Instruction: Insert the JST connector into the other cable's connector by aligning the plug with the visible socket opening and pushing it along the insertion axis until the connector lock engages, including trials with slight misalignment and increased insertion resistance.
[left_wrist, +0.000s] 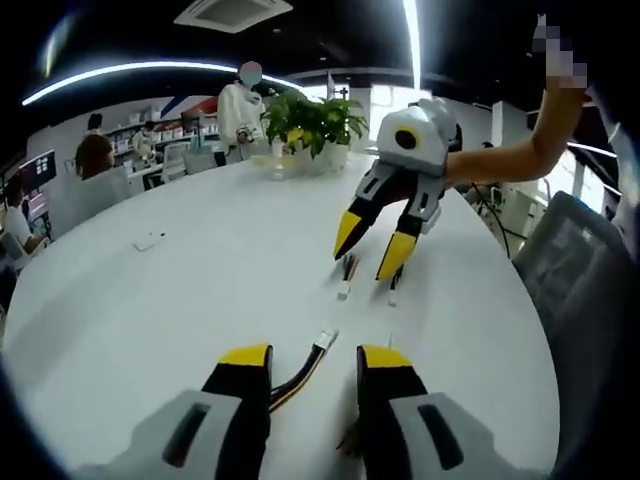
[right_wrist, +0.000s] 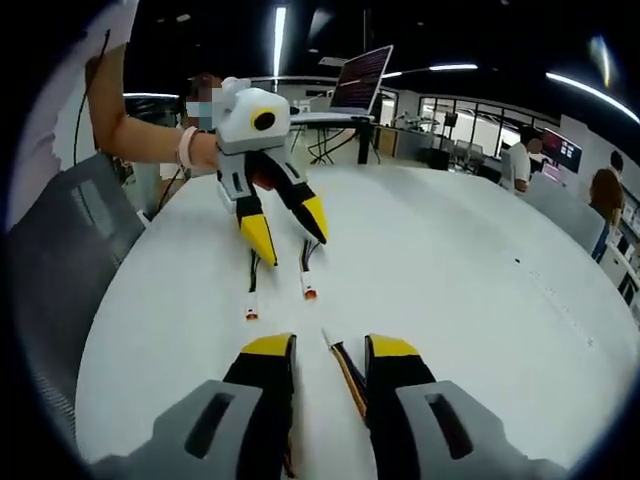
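In the left gripper view, the left tool (left_wrist: 314, 360) hovers low over the white worktop (left_wrist: 200, 270), jaws parted and released, with a wired cable (left_wrist: 300, 375) and its white connector (left_wrist: 326, 340) lying between them on the surface. Farther on, the right tool (left_wrist: 373, 250) stands over two more connector ends (left_wrist: 345, 290), jaws spread, grasping nothing. A potted plant (left_wrist: 312, 122) sits at the far edge. In the right gripper view, a cable (right_wrist: 345, 370) lies between the right tool's (right_wrist: 330, 347) parted jaws, and the left tool (right_wrist: 290, 235) hangs beyond over two small connectors (right_wrist: 309, 292).
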